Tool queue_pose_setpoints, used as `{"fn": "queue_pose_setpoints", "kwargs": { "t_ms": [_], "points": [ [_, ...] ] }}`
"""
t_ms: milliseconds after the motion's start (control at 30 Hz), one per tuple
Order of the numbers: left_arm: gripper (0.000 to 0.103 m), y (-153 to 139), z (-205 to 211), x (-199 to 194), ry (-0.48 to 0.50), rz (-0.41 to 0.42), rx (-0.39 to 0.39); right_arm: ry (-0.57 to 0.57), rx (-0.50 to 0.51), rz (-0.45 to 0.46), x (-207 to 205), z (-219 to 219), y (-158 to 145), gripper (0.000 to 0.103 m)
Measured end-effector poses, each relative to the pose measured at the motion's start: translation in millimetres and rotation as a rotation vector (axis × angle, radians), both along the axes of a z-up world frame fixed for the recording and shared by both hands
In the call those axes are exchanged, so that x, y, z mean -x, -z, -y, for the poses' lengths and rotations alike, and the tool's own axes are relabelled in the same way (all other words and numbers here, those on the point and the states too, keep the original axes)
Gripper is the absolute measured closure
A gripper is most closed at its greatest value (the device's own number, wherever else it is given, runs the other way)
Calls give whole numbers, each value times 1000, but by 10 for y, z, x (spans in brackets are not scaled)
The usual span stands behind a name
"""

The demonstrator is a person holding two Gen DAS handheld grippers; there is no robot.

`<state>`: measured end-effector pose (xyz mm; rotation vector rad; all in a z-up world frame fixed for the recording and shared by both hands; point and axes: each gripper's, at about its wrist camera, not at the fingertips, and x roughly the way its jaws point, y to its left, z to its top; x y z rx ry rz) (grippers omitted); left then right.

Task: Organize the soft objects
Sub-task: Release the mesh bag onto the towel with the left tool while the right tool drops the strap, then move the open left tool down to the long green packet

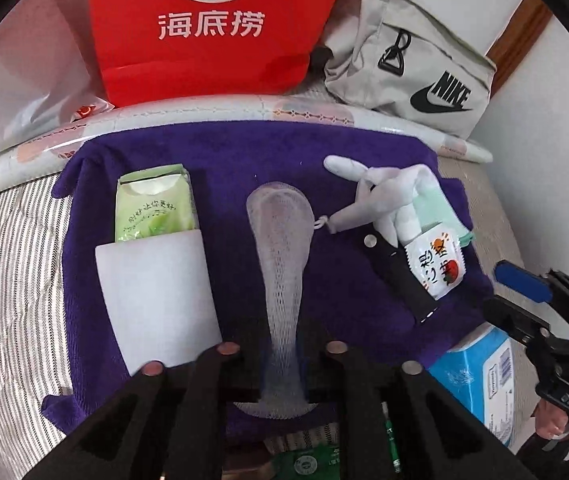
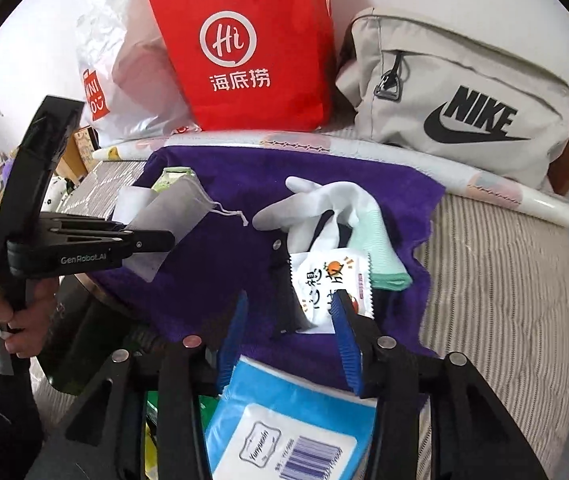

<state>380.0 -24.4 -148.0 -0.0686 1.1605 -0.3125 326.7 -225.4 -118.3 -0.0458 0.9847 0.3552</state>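
A purple towel (image 1: pixel 324 292) (image 2: pixel 224 264) lies on the bed. My left gripper (image 1: pixel 282 368) (image 2: pixel 168 238) is shut on a white mesh pouch (image 1: pixel 280 248) (image 2: pixel 172 210) and holds it above the towel. On the towel lie a green tissue pack (image 1: pixel 152 204), a white sponge block (image 1: pixel 160 300), a white glove (image 1: pixel 384 192) (image 2: pixel 324 204), a black object (image 1: pixel 404 276) and a white snack packet (image 1: pixel 440 264) (image 2: pixel 332 284). My right gripper (image 2: pixel 290 340) (image 1: pixel 524 280) is open with blue pads, hovering near the snack packet above a blue tissue pack (image 2: pixel 284 420) (image 1: pixel 472 376).
A red paper bag (image 1: pixel 212 24) (image 2: pixel 252 48), a grey Nike bag (image 1: pixel 412 68) (image 2: pixel 464 96) and a white plastic bag (image 2: pixel 124 72) stand behind the towel by the wall. Striped bedding (image 2: pixel 504 280) lies around the towel.
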Motion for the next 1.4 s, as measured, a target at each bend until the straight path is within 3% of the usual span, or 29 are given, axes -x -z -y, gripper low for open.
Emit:
{"fn": "queue_pose_setpoints", "kwargs": {
  "t_ms": [233,367,567,767,1067,1300,1400],
  "points": [
    [47,-100,131,102,34,41,-37,20,-10,0,184,51,-32,57],
    [43,-236,165,185,43,84,-56,43,-44,1,308,89,-63,56],
    [43,-488,65,417,35,138,-61,61,-86,13,538,148,-180,55],
    [43,-750,-133,913,28,242,-32,48,-90,24,859,98,-282,55],
    [43,-787,-213,1683,58,241,-49,-22,-66,48,1479,-63,-319,55],
    [43,-584,277,1980,194,277,-220,13,-77,47,1825,112,-297,55],
    [43,-453,427,1973,240,260,-243,45,-62,47,1915,246,-267,55]
  ]
}}
